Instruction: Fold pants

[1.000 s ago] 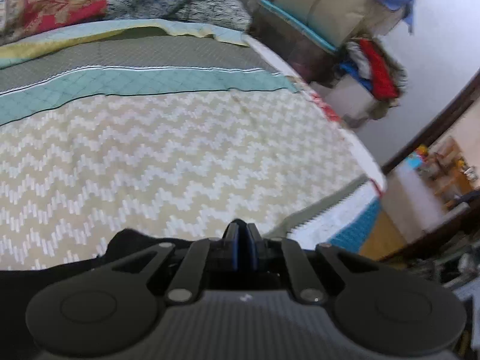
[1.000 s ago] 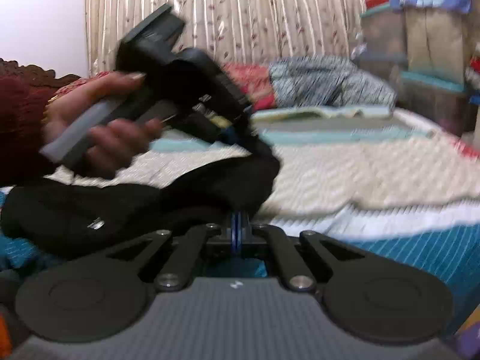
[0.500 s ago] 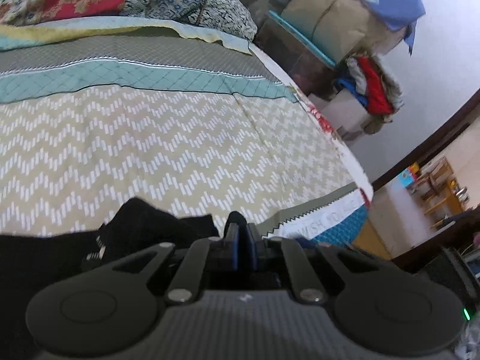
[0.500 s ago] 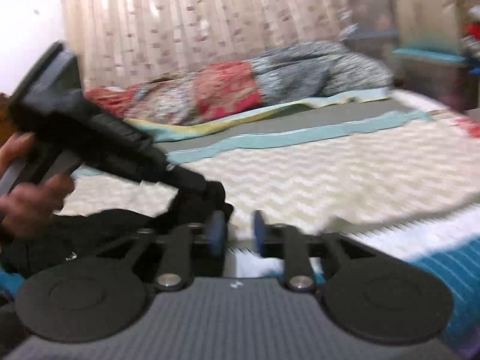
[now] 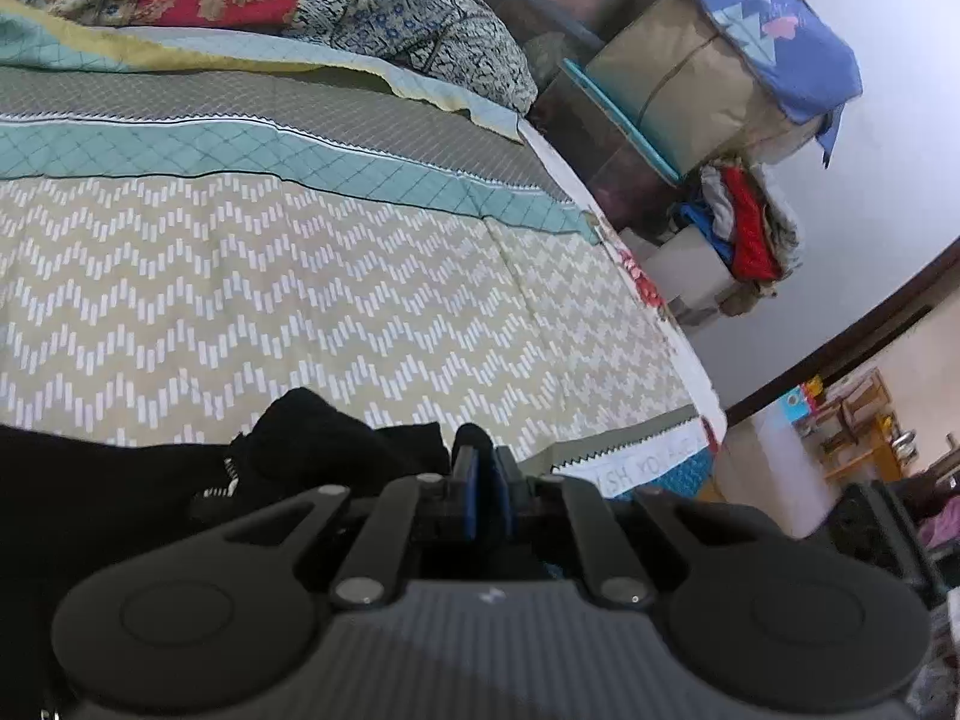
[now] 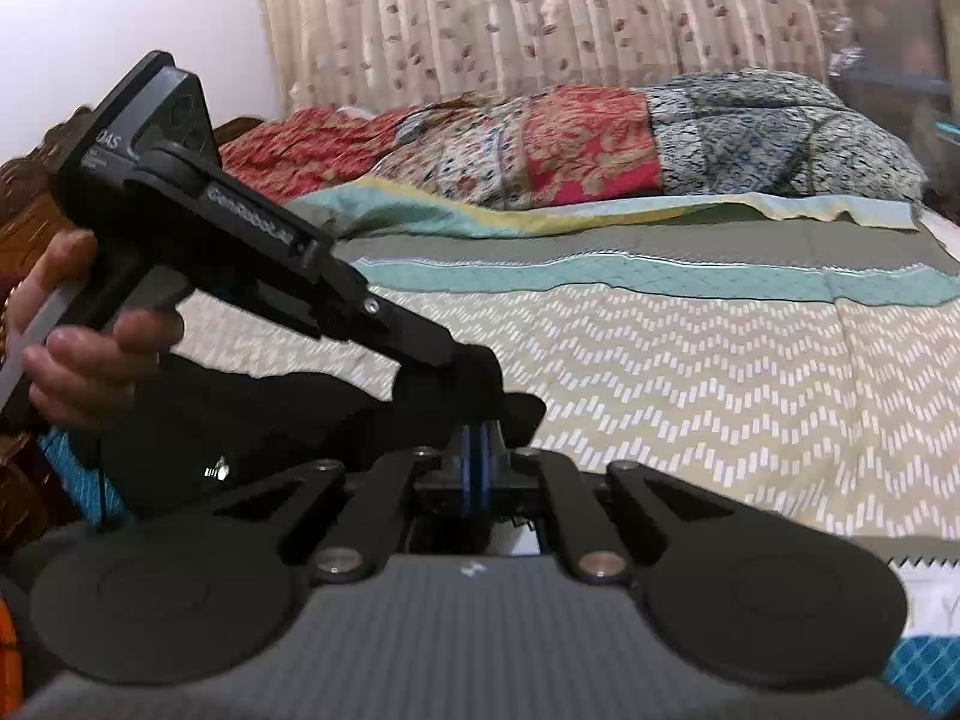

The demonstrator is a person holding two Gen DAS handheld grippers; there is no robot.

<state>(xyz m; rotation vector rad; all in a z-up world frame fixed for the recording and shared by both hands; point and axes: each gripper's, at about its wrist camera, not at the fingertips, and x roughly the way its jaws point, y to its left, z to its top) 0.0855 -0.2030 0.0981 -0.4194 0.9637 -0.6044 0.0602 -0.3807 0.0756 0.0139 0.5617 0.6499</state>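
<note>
**Both hand-held grippers at one bunch of black pants on the bed**

The pants (image 6: 288, 420) lie bunched at the near edge of the bed (image 6: 720, 372), on the zigzag-patterned cover, with a small white label showing on the cloth. The rest of the zigzag cover beyond the pants is bare up to the teal stripe, and past that stripe a patchwork quilt (image 6: 570, 144) is heaped at the bed's far end.

The left hand-held gripper (image 6: 474, 360) comes in from the left side of the bed, carried by a hand (image 6: 78, 330) wrapped around its handle. Its fingers are pressed together on a raised fold of the pants; in its own wrist view the blue pads (image 5: 465, 492) sit nearly together with black cloth at their tips.

The right hand-held gripper (image 6: 478, 444) is just beside that same fold, at the bed's near edge. Its jaws are closing, the blue pads almost together, with the black cloth right at their tips; whether they actually pinch it I cannot tell.

Beyond the bed's far side stand stacked boxes (image 5: 678, 90) and a pile of clothes (image 5: 744, 222).
</note>
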